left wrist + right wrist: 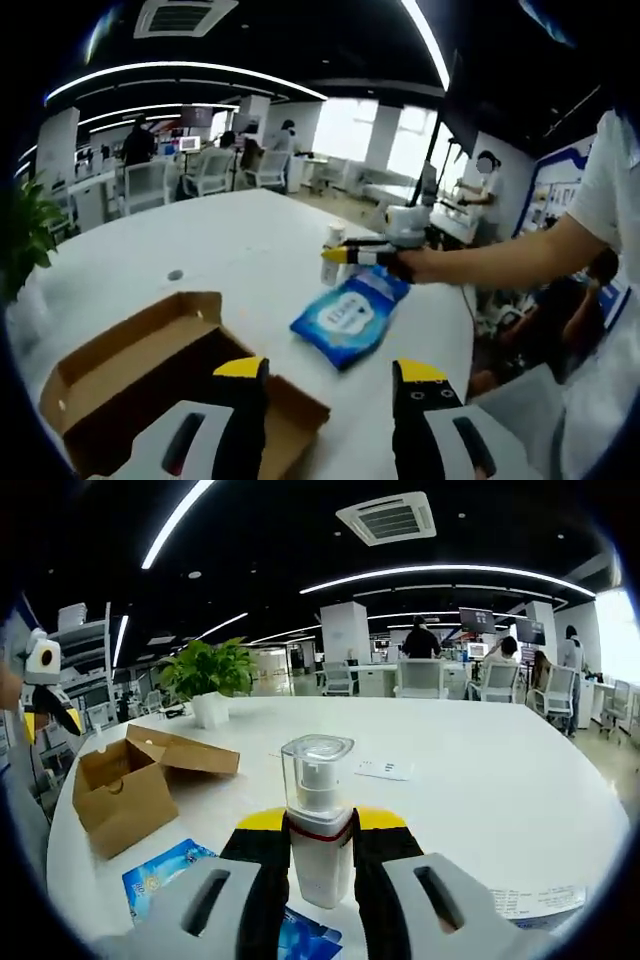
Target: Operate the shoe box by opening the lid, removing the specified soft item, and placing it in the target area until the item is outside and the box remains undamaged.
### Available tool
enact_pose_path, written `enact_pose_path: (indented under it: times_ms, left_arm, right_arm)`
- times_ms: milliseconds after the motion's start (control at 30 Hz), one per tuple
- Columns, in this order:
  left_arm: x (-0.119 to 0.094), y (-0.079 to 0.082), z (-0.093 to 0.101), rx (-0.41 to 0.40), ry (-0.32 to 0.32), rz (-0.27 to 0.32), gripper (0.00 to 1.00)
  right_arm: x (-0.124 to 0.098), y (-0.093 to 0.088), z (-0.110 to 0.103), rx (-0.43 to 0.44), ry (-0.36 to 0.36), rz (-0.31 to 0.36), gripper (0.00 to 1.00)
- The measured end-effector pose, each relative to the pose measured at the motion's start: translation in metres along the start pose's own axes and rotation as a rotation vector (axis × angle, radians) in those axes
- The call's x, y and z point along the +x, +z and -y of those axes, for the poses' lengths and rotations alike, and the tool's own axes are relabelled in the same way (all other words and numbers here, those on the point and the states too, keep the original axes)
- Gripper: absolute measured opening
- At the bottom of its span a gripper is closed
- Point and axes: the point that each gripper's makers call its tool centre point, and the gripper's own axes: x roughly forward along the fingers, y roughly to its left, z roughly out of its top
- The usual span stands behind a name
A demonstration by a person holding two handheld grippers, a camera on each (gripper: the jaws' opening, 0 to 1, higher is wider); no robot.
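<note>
The brown cardboard shoe box stands open on the white table, its lid flap folded back; it is also in the right gripper view. A blue soft pack of wipes lies flat on the table outside the box, to its right, and its edge shows below my right jaws. My left gripper hovers open near the box's front corner with nothing between its jaws. My right gripper is shut on a white pump bottle with a clear cap. Beyond the pack, a hand holds this gripper and bottle.
A potted plant stands at the table's far side, and paper sheets lie on the white table. A person's arm reaches in from the right. Office chairs and people sit beyond the table.
</note>
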Motion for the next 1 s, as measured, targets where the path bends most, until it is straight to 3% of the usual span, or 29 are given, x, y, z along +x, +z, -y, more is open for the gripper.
enact_pose_path:
  times_ms: [200, 267, 300, 467, 700, 1000]
  left_arm:
    - [-0.002, -0.001, 0.001, 0.003, -0.010, -0.009, 0.50]
    - [0.008, -0.007, -0.013, 0.014, 0.006, -0.020, 0.50]
    - [0.010, -0.007, -0.010, 0.009, -0.015, -0.014, 0.50]
    - [0.013, -0.010, 0.004, 0.012, -0.002, -0.034, 0.49]
    - [0.014, -0.015, -0.010, -0.015, -0.024, -0.038, 0.49]
    - [0.017, -0.016, -0.006, -0.013, -0.022, -0.042, 0.48]
  right_arm:
    - [0.005, -0.012, 0.005, -0.009, -0.004, -0.013, 0.21]
    - [0.005, -0.011, 0.004, -0.008, 0.004, -0.015, 0.21]
    - [0.005, -0.011, 0.004, -0.008, 0.004, -0.017, 0.21]
    - [0.005, -0.016, 0.006, -0.014, 0.012, -0.020, 0.21]
    - [0.007, -0.020, 0.005, -0.015, 0.015, -0.020, 0.21]
    - [0.007, -0.026, 0.007, -0.023, 0.018, -0.025, 0.21]
